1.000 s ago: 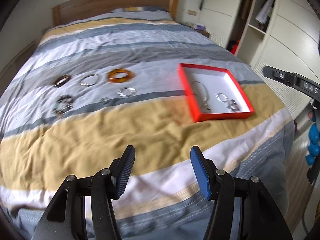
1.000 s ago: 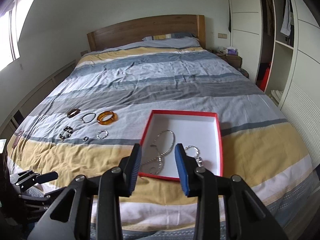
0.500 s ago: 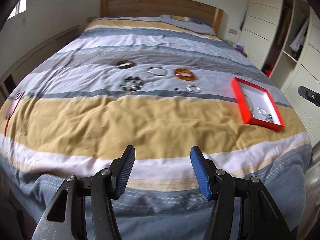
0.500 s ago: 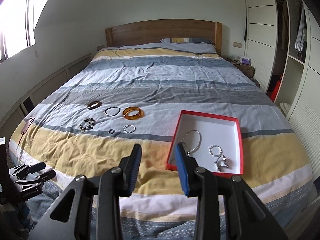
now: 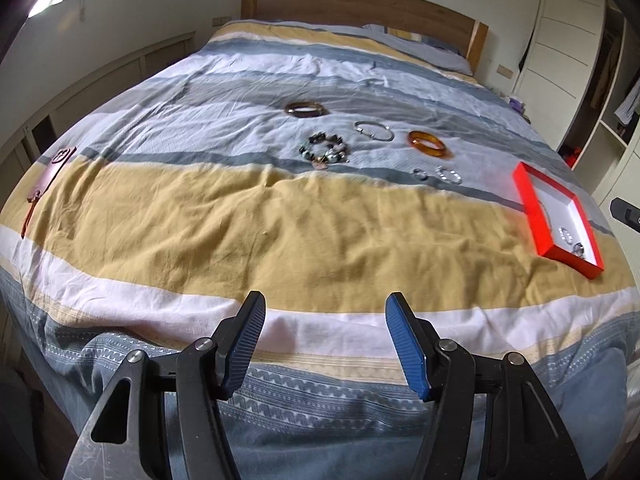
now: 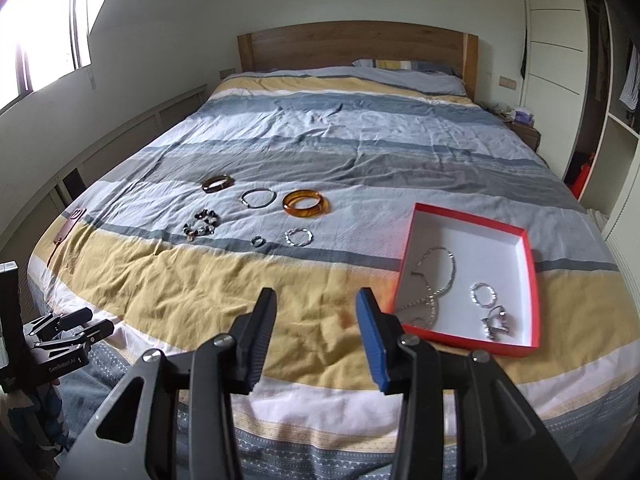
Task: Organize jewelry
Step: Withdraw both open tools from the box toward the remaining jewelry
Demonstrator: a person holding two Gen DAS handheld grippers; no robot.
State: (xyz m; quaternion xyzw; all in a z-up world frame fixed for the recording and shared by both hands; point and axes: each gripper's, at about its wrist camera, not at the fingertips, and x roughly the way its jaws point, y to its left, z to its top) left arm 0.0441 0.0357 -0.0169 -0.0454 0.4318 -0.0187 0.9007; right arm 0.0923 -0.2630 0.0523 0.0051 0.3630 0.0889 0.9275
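Through my left wrist camera, my left gripper (image 5: 324,312) hung over the near edge of the striped bedspread (image 5: 280,232), its jaws opening with nothing between them. The shallow red cardboard box with a white lining (image 5: 536,216) lay far to the right of it, foreshortened, so I could make out only two small silver pieces inside. Left of the box, well apart from it, lay the loose pieces: a translucent amber bangle (image 5: 429,144), a thin silver bangle (image 5: 374,130), a dark brown bangle (image 5: 306,109), a beaded bracelet of dark and pale stones (image 5: 325,151), a small silver chain bracelet (image 5: 449,175) and a little ring (image 5: 421,174) just beside it.

Through my right wrist camera, my right gripper (image 6: 316,304) was also empty, jaws opening, with the red box (image 6: 528,280) just to its right. Here the box faced me squarely, and I saw what the left view hid: a long silver necklace (image 6: 438,280) looped on the lining, a small silver bracelet (image 6: 483,294) and a tangled silver piece (image 6: 496,322). The left gripper showed at the left edge too.

I judged the sorting part done, with six pieces left of the box not yet collected. The next move called for reaching forward to one of them, probably the amber bangle nearest the box, and closing on its rim without snagging the cloth.
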